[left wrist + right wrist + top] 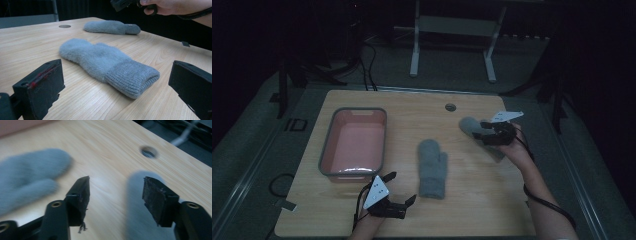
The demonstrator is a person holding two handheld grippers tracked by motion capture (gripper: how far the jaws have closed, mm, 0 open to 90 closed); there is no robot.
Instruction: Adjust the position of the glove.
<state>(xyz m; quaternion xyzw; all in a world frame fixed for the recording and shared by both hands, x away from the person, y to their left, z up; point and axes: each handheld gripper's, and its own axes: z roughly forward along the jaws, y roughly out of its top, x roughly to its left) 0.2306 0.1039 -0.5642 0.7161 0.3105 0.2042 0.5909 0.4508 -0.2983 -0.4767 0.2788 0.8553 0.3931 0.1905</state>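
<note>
Grey far mitten (472, 128) under your spread right gripper (493, 131): centre it first; left gripper (399, 189) idles, released.

On the table (482, 200), the bin (354, 143) lies left, one mitten (432, 168) at the centre, another mitten (473, 128) far right.

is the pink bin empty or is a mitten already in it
Empty. In the high view the pink bin shows a bare floor, and both grey mittens lie on the table: one mid-table, one by the right gripper.

No words, numbers or brand marks can be read — the small tag on the far mitten's (111, 26) cuff is too tiny.
</note>
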